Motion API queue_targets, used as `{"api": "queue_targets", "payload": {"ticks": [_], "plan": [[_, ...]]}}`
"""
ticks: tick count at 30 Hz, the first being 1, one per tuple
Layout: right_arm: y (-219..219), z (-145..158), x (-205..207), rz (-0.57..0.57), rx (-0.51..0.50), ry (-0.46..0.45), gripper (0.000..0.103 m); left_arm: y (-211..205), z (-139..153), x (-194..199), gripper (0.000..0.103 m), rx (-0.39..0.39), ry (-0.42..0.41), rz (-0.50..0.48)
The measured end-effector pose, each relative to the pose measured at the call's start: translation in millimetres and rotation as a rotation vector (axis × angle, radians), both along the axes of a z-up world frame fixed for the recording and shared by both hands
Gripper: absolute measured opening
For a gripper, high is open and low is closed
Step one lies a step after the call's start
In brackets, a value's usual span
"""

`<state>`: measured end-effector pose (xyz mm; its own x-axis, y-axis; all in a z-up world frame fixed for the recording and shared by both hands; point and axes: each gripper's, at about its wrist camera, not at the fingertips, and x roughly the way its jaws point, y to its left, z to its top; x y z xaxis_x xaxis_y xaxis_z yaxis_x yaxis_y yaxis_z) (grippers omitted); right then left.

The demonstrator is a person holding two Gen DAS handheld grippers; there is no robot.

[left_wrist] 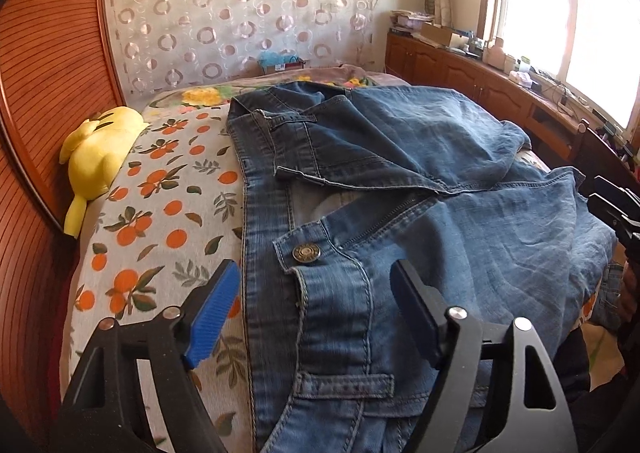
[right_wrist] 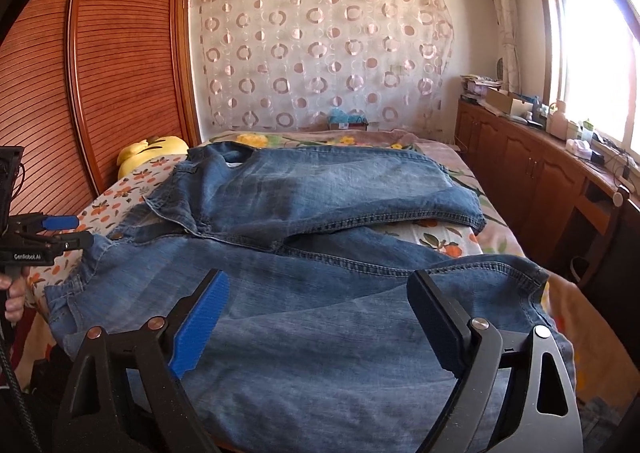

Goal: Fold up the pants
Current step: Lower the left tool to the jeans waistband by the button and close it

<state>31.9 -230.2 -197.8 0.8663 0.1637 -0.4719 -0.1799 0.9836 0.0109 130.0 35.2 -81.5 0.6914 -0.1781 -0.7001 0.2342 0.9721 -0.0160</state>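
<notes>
Blue denim pants [left_wrist: 460,181] lie spread on the bed, waistband to the left, legs to the right. My left gripper [left_wrist: 316,283] is open over the waistband, its fingers either side of the metal button [left_wrist: 306,253]. In the right wrist view the pants [right_wrist: 320,193] show both legs, the far one lying across the near one. My right gripper [right_wrist: 320,293] is open just above the near leg, close to its hem [right_wrist: 520,273]. The left gripper [right_wrist: 68,231] also shows at the left edge there, at the waistband. Neither gripper holds cloth.
The bed has an orange-fruit sheet [left_wrist: 168,213]. A yellow plush toy [left_wrist: 100,149] lies by the wooden wardrobe [right_wrist: 120,65] on the left. Wooden cabinets [right_wrist: 540,165] with clutter run under the window on the right. A patterned curtain [right_wrist: 320,53] hangs behind.
</notes>
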Motion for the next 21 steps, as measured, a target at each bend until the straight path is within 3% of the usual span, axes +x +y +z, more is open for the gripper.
{"api": "queue_targets", "payload": {"ticks": [4,10,18,21], "plan": [[-9,1,-2,-0.021,0.004,0.010,0.091,3,-6,20,0.056,0.013,0.030,-0.003],[-12,2,-10,-0.039,0.009,0.013,0.091,3,-17,43,0.036,0.025,0.086,-0.027],[-9,3,-24,-0.040,0.016,0.014,0.091,8,-31,53,0.035,-0.020,0.161,-0.032],[-12,5,-25,-0.046,0.015,0.014,0.091,3,-32,52,0.034,-0.001,0.147,-0.040]]}}
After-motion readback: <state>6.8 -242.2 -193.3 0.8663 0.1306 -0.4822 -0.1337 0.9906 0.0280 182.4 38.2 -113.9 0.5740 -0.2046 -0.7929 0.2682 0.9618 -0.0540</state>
